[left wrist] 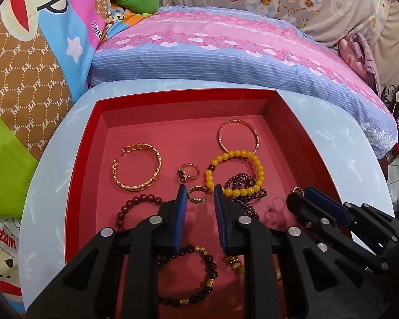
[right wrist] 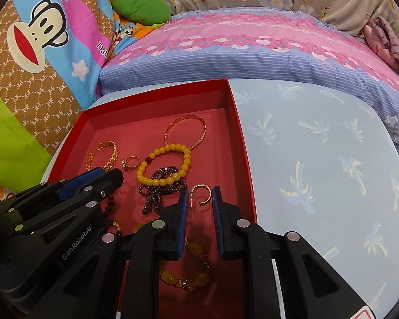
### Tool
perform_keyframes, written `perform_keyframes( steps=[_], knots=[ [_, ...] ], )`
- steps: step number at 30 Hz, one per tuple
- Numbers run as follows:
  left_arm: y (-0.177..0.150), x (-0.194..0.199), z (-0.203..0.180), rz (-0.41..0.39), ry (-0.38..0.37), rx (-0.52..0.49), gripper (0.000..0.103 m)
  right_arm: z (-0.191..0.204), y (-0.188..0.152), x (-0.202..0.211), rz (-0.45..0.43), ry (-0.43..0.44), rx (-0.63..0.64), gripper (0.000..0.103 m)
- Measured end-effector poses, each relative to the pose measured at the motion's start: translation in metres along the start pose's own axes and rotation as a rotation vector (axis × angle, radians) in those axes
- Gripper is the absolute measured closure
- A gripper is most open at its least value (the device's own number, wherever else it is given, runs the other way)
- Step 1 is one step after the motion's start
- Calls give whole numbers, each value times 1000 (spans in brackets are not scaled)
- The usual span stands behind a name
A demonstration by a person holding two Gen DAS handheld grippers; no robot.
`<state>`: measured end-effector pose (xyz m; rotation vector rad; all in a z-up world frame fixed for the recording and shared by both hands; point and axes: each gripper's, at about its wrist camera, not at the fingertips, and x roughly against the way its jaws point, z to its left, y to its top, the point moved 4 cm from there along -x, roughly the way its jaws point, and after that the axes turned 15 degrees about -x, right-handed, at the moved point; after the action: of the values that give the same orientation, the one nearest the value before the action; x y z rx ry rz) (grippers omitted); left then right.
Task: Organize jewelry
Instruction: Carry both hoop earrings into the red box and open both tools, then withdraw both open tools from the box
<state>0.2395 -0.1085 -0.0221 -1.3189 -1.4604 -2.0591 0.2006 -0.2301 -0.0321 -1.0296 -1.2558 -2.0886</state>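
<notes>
Amber bracelet [right wrist: 185, 271] half hidden under right hand-held gripper [right wrist: 198, 196], both hand-held grippers wide apart

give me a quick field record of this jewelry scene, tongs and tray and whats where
tray: red tray on pale blue palm-print table
left tongs: open, around a small dark-stone ring
right tongs: open, around an open gold hoop
centre: yellow bead bracelet overlapping purple bead strand
far right: plain bangle
left: gold cuff

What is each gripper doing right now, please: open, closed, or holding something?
Left gripper: open, holding nothing; a small gold ring lies between its fingertips.
Right gripper: open, holding nothing; an open gold ring lies between its fingertips.
</notes>
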Motion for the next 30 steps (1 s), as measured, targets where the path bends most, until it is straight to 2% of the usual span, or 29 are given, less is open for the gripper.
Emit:
perform_keyframes(
  steps=[3, 6, 10, 24, 27, 30],
  knots=[
    [0, 1, 1, -4, 11, 0, 82, 0, 0, 0, -7, -6, 0, 85],
    [-1, 2, 1, -5, 27, 6, 70, 0, -1, 1, -12, -6, -1, 84],
    [-1, 6, 3, -11, 36, 12, 62, 1, 0, 5, -18, -6, -1, 84],
    [-5, 33, -3, -39, 54, 5, 60, 3, -5, 35, -55, -12, -2, 82],
    [-8, 41, -5, -38, 74, 1, 58, 4, -7, 45, -78, -33, 16, 79],
    [-12, 49, -5, -43, 89, -4, 57, 4, -10, 54, -106, -54, 26, 71]
  ],
)
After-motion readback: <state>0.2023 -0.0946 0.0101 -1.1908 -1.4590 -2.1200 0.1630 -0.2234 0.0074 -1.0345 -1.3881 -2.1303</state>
